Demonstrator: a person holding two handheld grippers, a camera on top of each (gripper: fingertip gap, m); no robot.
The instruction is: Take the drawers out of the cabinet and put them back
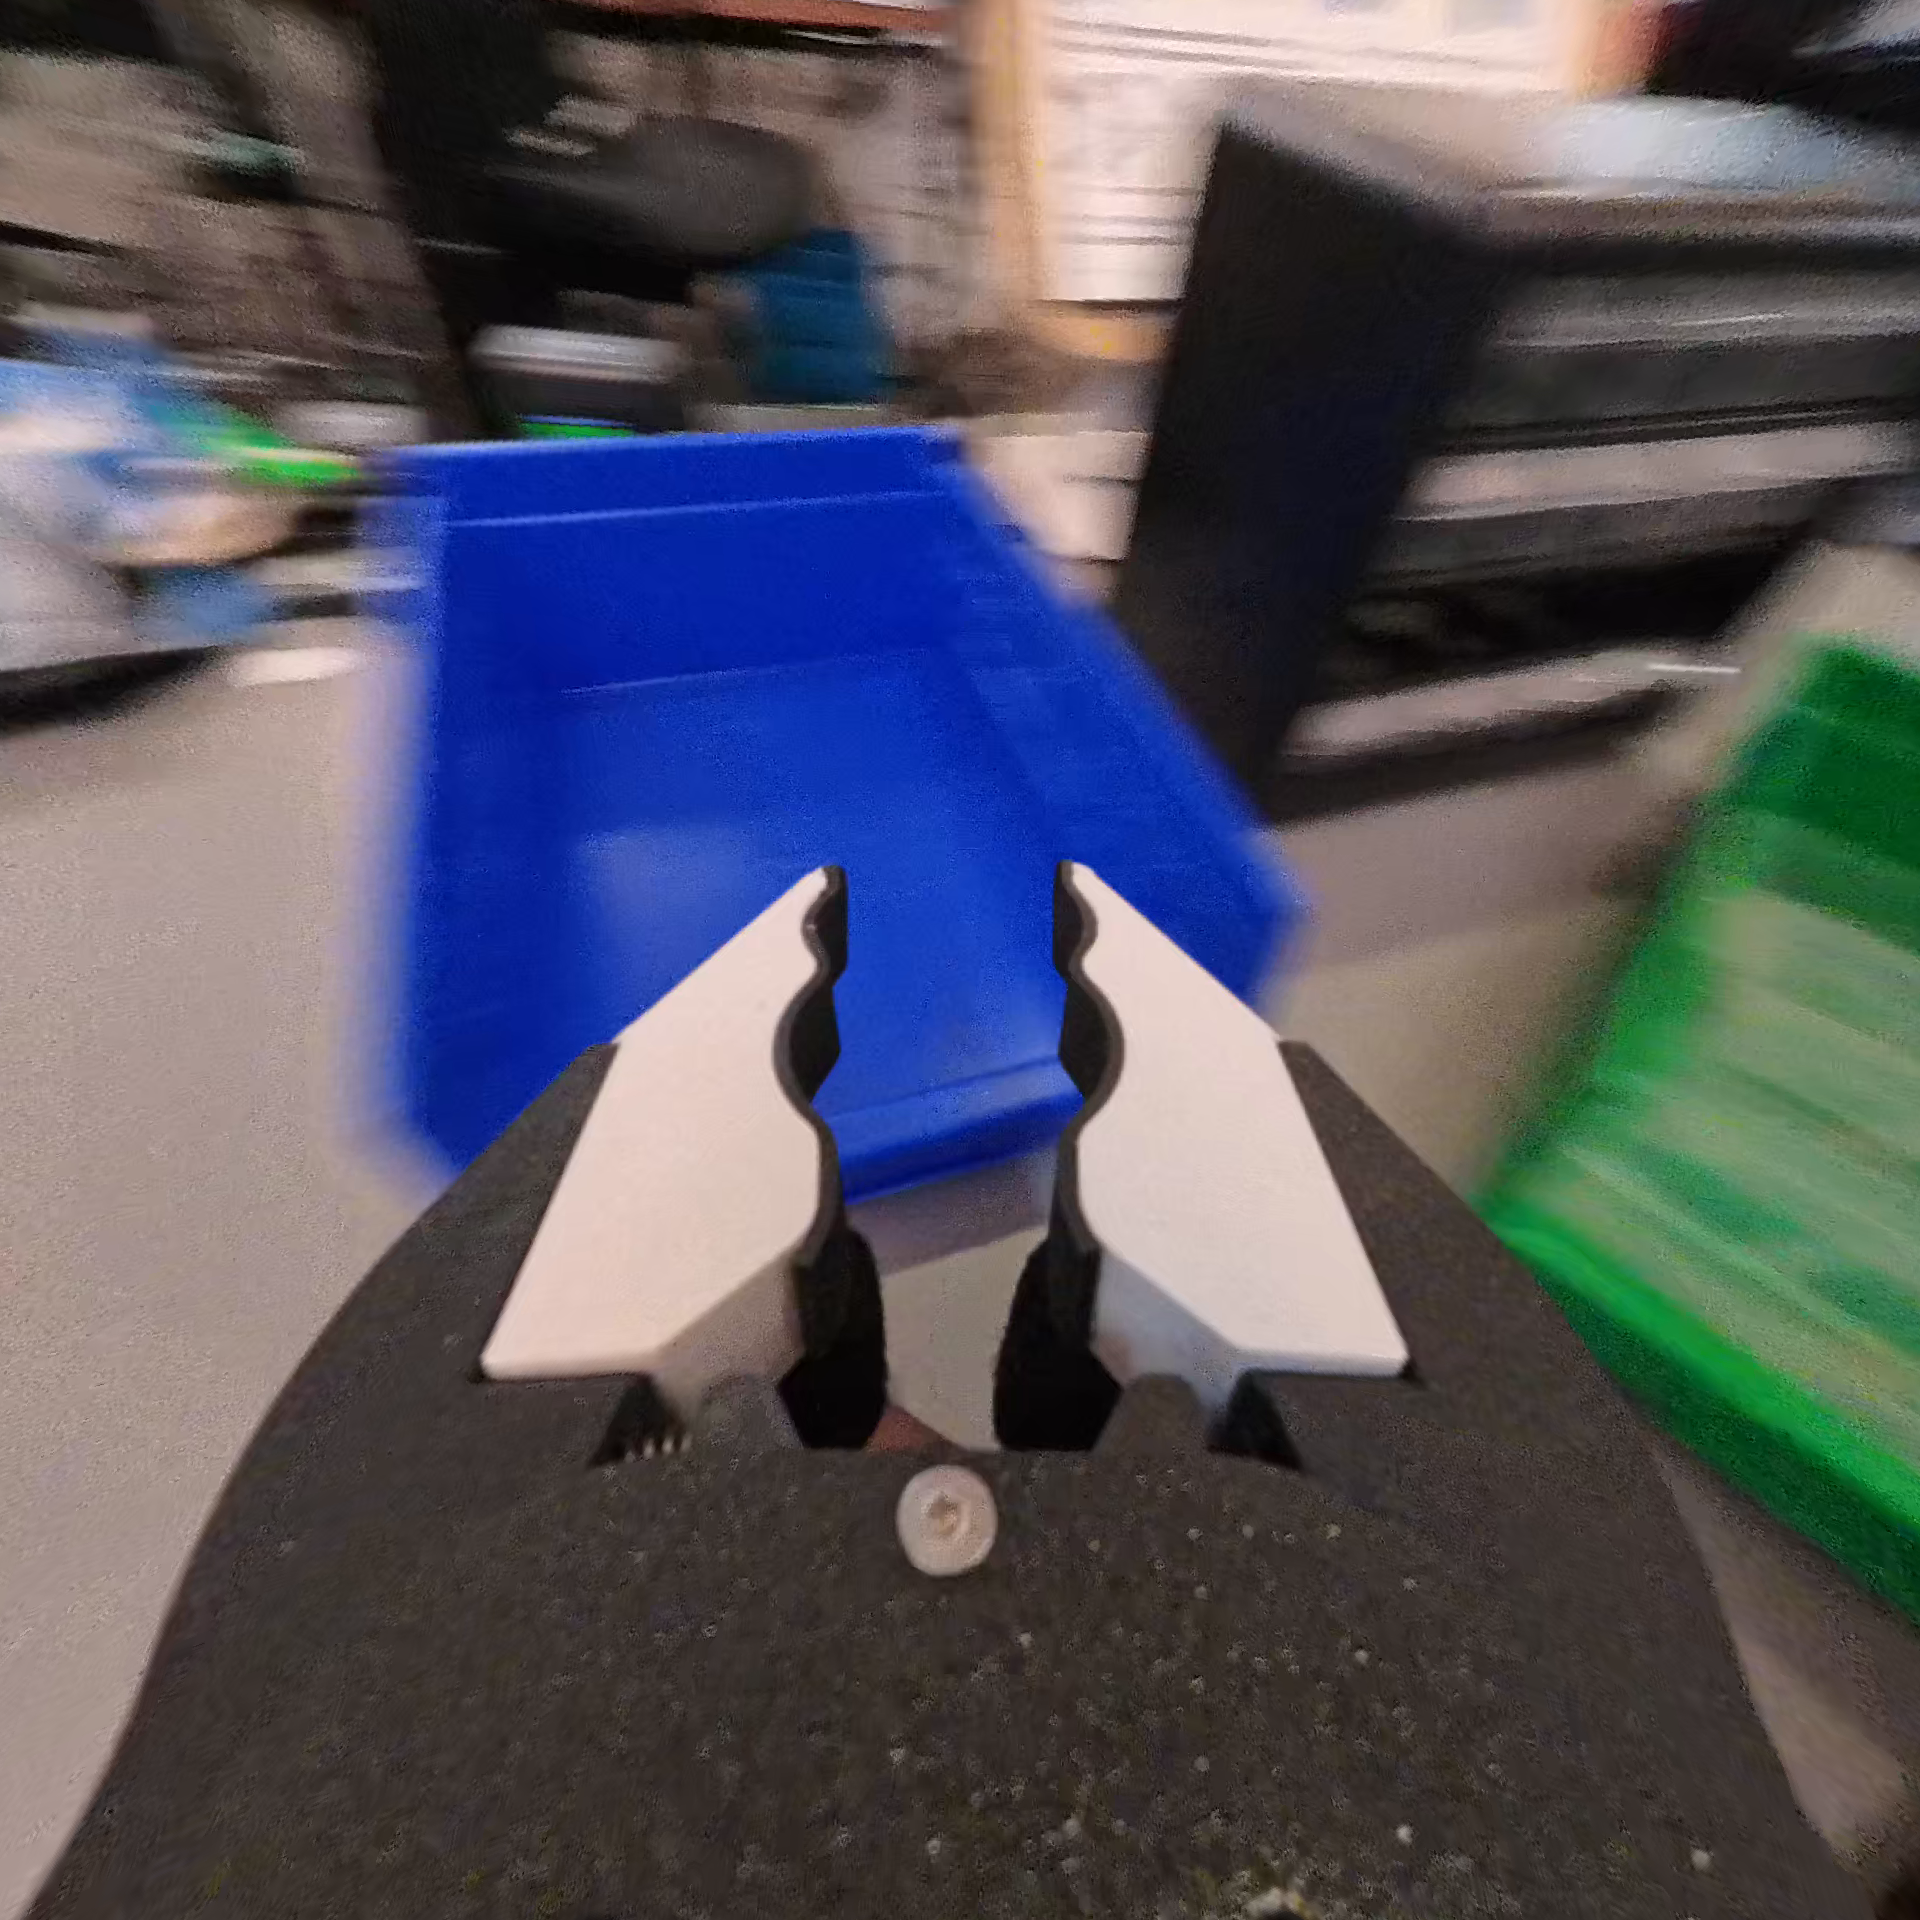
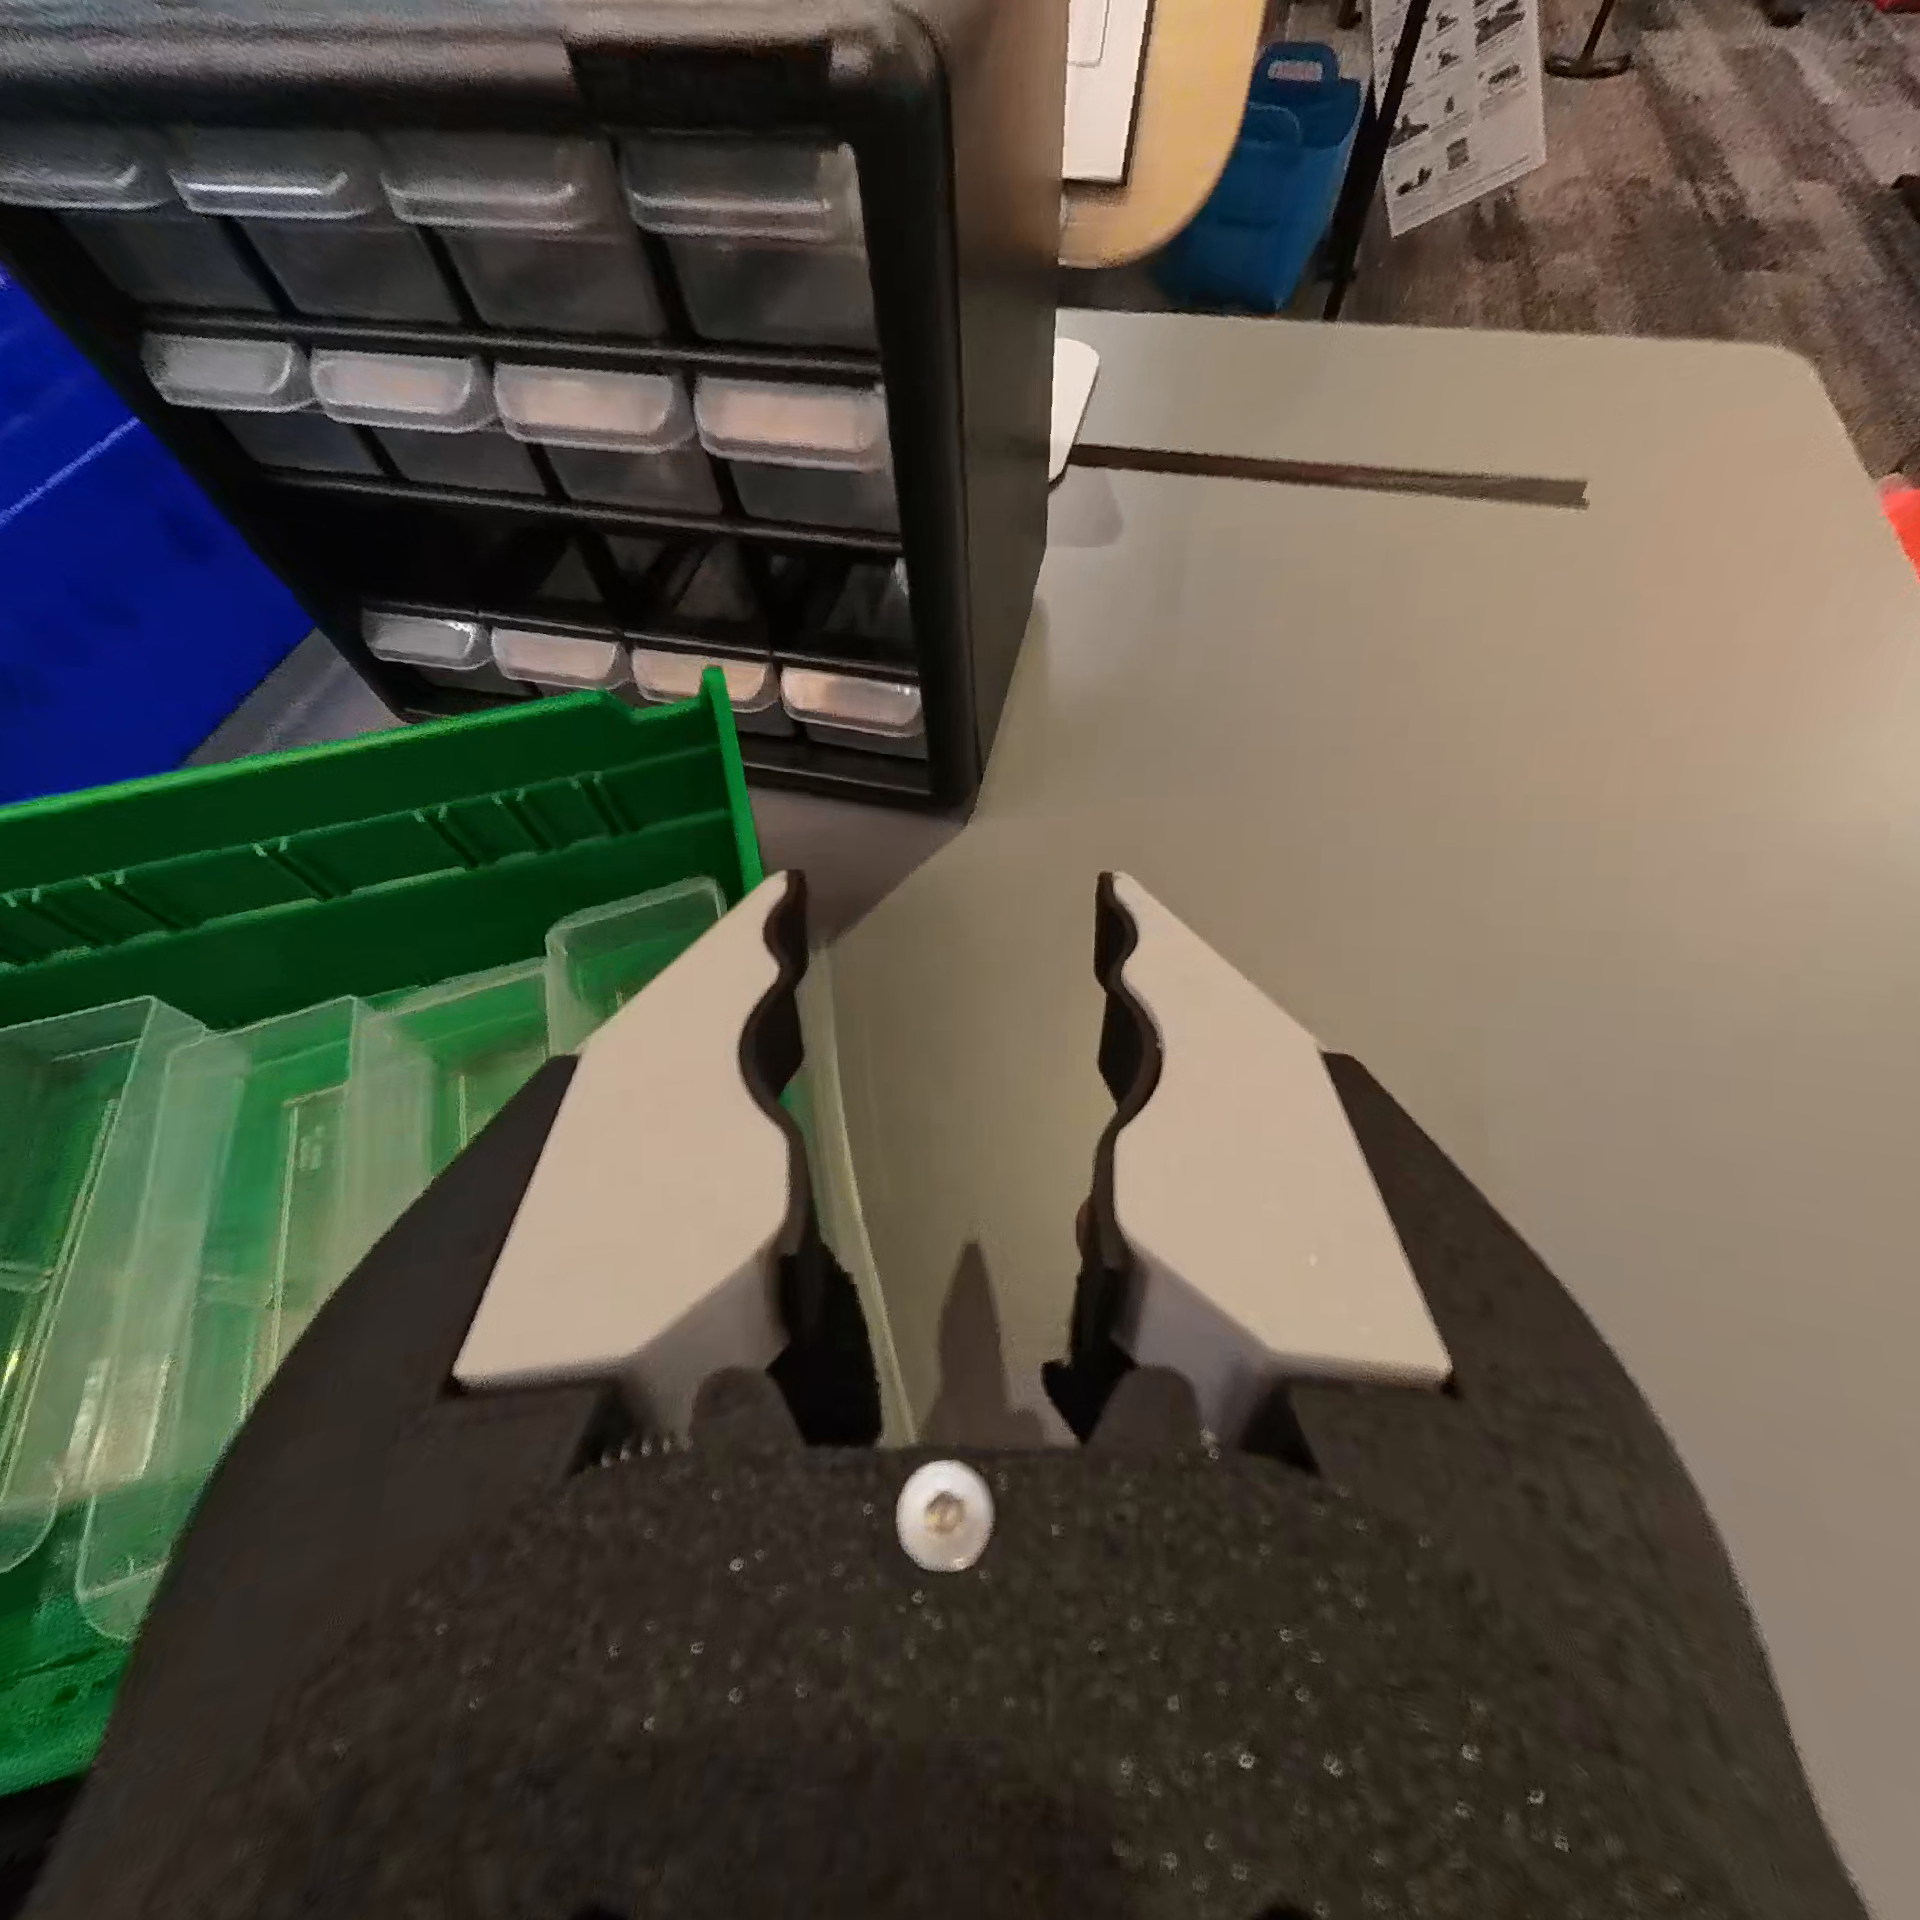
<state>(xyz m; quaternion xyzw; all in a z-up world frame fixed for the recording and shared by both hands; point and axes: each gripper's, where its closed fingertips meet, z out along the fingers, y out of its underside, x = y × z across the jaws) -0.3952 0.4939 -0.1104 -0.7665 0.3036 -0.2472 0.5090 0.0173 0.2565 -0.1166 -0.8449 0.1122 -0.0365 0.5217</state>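
While the left wrist view is heavily smeared by motion, the right wrist view is sharp and shows a grey table bearing a black cabinet of small clear drawers arranged four to a row. Three rows are filled; the third row from the top stands vacant, exposing the dark slots. Left of the cabinet sits a blue bin, open-topped with nothing visible inside it, and in front of the cabinet a green bin, in which several clear drawers lie side by side. A dark strip crosses the table surface to the right. Beyond the table edge, a printed sheet hangs on a stand; its writing is too small to make out. The left gripper hovers before the blue bin with jaws parted, holding nothing. The right gripper hangs over bare table beside the green bin, jaws likewise apart and unloaded.
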